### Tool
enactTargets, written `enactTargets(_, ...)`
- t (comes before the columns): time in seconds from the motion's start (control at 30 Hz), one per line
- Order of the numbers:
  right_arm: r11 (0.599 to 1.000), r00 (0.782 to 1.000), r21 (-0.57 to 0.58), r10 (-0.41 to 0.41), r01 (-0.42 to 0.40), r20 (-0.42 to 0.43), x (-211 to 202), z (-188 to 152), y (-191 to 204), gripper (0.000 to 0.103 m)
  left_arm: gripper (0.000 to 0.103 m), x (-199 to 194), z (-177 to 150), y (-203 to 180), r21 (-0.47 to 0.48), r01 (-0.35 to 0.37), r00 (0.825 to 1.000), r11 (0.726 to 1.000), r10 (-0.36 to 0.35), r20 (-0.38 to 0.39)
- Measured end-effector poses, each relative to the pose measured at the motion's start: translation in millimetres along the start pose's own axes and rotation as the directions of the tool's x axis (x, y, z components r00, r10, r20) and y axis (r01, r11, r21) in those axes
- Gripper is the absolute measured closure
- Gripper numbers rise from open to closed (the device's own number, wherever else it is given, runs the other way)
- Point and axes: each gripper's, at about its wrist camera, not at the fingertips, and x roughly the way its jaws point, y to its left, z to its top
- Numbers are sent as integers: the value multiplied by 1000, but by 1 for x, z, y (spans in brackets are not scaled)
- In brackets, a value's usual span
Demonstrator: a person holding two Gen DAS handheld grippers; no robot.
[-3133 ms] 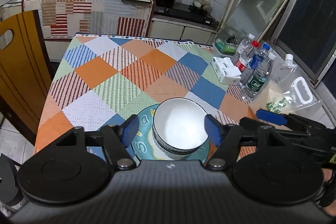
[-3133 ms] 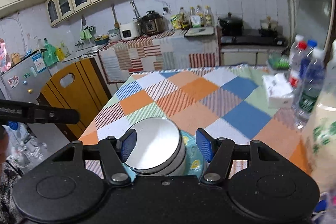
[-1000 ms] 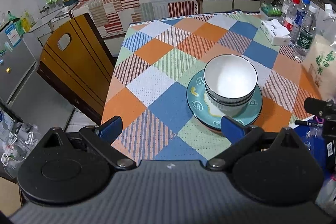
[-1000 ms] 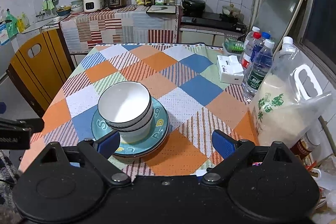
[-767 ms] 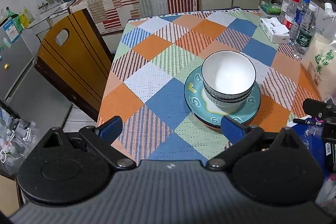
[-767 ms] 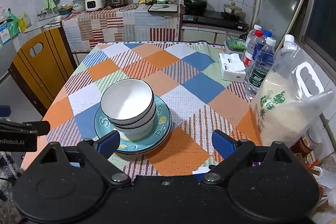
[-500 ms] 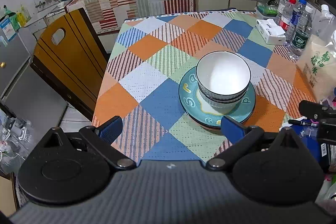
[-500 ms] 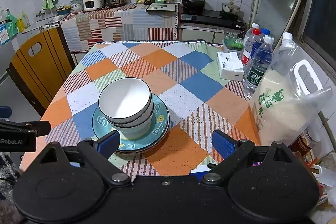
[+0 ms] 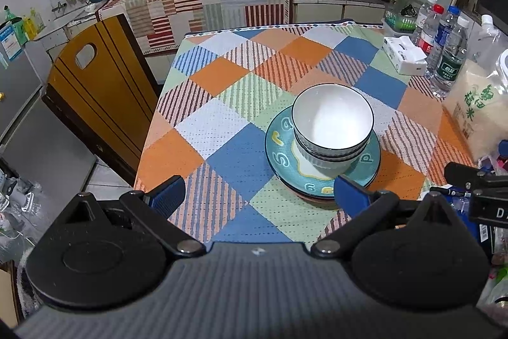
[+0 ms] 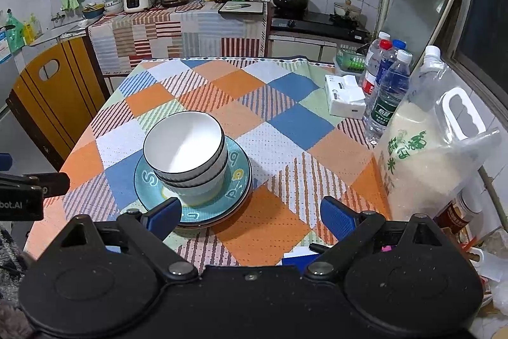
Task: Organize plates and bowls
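Two white ceramic bowls with thin dark rims sit nested one inside the other, upright, on top of a teal glazed plate with yellow and white letter shapes. Under that plate the edge of at least one more plate shows, reddish-brown at its rim. The whole stack rests on the near half of the table covered by a checked cloth of orange, blue, green and striped diamonds, a little right of the middle in the left wrist view.

The left gripper hangs over the near edge of the table with its blue-padded fingers spread wide and nothing between them; its right finger pad sits just in front of the plates' near rim, and whether it touches I cannot tell. The right gripper is likewise spread wide and empty, low over the near edge, with the stack just beyond its left pad.

Along the right side of the table stand three clear plastic water bottles, a white tissue box beside them, and nearer, a big clear bag of rice with a handle and green print. A yellow-brown wooden chair stands at the table's left.
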Motion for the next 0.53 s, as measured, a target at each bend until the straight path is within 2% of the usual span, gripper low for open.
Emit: enactTargets(0.53,1000,1000,-5,-1,1,-15,3,-2,1,7,2,0,-1,2,4,9,1000,1000,-9,-5)
